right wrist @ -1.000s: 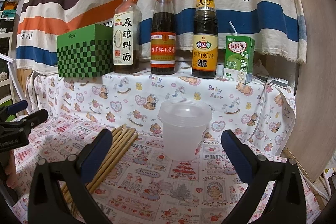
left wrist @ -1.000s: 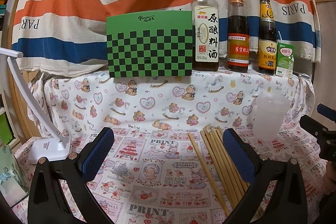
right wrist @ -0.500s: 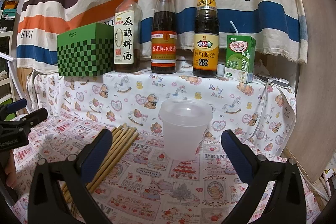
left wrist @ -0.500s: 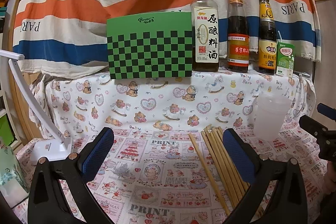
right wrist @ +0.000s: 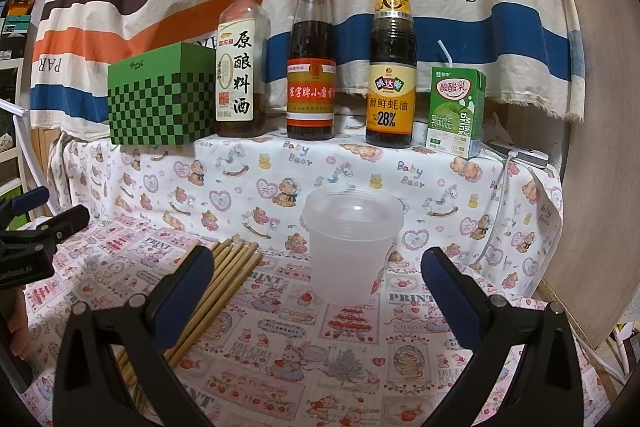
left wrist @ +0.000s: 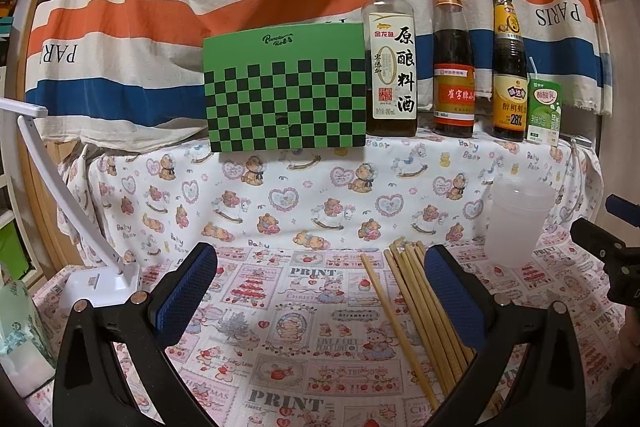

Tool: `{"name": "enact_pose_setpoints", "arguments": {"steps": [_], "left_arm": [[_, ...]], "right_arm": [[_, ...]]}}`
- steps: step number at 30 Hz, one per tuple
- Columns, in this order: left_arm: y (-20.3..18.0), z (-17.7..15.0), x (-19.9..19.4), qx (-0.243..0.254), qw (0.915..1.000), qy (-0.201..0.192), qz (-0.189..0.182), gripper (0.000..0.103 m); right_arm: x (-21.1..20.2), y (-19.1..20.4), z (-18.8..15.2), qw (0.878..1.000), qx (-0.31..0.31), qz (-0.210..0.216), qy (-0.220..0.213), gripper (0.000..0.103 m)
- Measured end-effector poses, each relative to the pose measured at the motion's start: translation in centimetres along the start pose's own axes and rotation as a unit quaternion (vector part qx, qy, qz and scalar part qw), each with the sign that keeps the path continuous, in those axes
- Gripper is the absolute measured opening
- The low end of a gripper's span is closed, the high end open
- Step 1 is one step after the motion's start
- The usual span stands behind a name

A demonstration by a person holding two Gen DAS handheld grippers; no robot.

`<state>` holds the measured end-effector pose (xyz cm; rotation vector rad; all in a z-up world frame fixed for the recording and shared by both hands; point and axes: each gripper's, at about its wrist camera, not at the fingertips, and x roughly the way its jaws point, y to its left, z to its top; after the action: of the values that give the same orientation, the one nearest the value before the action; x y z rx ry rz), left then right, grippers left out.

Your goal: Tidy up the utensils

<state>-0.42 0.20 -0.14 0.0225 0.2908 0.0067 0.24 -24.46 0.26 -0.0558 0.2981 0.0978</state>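
Observation:
Several wooden chopsticks (left wrist: pixel 416 303) lie in a loose bundle on the printed tablecloth, one a little apart to the left. They also show in the right wrist view (right wrist: pixel 224 279). A translucent plastic cup (right wrist: pixel 352 247) stands upright and empty to their right; it also shows in the left wrist view (left wrist: pixel 518 223). My left gripper (left wrist: pixel 320 291) is open and empty, its right finger over the chopsticks. My right gripper (right wrist: pixel 316 291) is open and empty, just in front of the cup.
On a raised shelf behind stand a green checkered box (left wrist: pixel 286 91), three sauce bottles (right wrist: pixel 310 55) and a green drink carton (right wrist: pixel 456 111). A white desk lamp (left wrist: pixel 100 277) stands at the left. A striped cloth hangs behind.
Both views have shifted slightly, as the grippers drifted a little. The chopsticks and the cup have not moved. Both grippers stay open.

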Motion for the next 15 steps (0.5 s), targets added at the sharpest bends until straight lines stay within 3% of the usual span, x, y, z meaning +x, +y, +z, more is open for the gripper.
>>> {"name": "enact_pose_setpoints", "arguments": {"steps": [15], "left_arm": [[0.1,0.08,0.08,-0.003,1.0,0.003,0.001,0.103]], "right_arm": [[0.13,-0.11,0.01,1.0,0.003,0.001,0.007,0.103]]}}
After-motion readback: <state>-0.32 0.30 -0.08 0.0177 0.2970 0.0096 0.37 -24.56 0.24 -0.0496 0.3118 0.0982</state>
